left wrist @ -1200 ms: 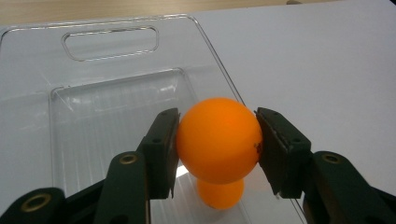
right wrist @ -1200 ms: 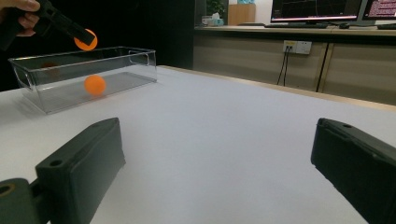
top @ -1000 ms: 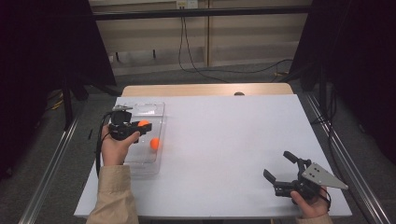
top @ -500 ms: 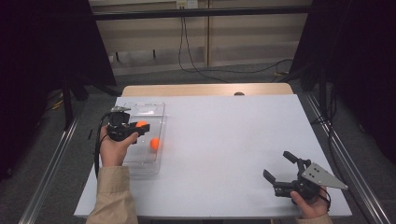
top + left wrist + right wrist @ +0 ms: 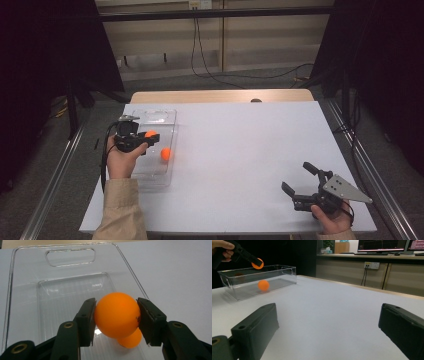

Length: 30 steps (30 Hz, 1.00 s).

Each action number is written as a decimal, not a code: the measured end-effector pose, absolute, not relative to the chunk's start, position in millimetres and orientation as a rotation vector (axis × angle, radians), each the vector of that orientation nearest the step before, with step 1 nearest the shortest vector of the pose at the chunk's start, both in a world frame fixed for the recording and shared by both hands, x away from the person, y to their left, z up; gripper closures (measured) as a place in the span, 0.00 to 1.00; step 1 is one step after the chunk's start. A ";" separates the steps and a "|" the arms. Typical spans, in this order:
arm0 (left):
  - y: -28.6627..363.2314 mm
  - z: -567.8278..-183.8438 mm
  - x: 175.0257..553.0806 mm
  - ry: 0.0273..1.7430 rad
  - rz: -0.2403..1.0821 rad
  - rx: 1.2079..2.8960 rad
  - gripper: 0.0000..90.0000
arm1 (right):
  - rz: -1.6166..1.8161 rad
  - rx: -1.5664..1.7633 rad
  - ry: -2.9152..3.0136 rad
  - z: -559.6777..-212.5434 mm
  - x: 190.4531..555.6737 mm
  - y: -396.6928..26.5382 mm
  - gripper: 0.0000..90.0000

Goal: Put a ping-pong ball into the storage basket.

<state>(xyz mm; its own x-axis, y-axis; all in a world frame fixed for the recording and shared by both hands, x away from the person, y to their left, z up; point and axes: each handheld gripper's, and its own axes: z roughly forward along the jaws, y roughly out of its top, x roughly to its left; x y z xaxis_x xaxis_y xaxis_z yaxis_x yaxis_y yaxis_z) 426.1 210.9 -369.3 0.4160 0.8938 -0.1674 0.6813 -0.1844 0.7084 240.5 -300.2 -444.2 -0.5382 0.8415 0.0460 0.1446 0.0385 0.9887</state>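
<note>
Both grippers were up near the table when I looked. On the person's left, the left gripper hung over a clear plastic bin at the table's left side, its two black jaws pinched against an orange ball, one jaw on each side. That ball was held above the bin's rim, not resting on anything. A second orange ball lay on the bin's floor, just below and beside the held one. Well apart, near the front right corner of the white table, the right gripper sat in the person's hand with its jaws spread wide and nothing between them.
</note>
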 end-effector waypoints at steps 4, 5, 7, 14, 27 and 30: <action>211.4 -370.5 426.0 1.348 0.365 1.933 0.57 | 1.547 0.997 1.743 -444.3 240.7 -300.4 0.02; 211.8 -370.7 426.0 1.346 0.365 1.937 0.57 | 1.546 0.997 1.744 -444.3 240.7 -300.3 0.02; 212.1 -371.3 426.1 1.349 0.366 1.934 0.57 | 1.547 0.998 1.745 -444.2 240.6 -300.0 0.02; 211.8 -373.3 425.8 1.354 0.366 1.935 0.57 | 1.548 0.998 1.742 -444.2 240.5 -300.0 0.02; 211.5 -375.7 425.5 1.361 0.372 1.940 0.57 | 1.548 0.998 1.744 -444.1 240.4 -299.9 0.02; 211.7 -376.0 425.4 1.360 0.374 1.942 0.57 | 1.548 0.997 1.742 -444.0 240.4 -299.9 0.02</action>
<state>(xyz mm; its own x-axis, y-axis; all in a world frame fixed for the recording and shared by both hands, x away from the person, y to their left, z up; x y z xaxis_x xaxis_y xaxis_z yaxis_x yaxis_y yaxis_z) 425.4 211.7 -376.0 0.4000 0.9018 -0.1637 0.6913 -0.1797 0.6999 240.4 -299.9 -444.0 -0.5394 0.8408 0.0455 0.1441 0.0390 0.9888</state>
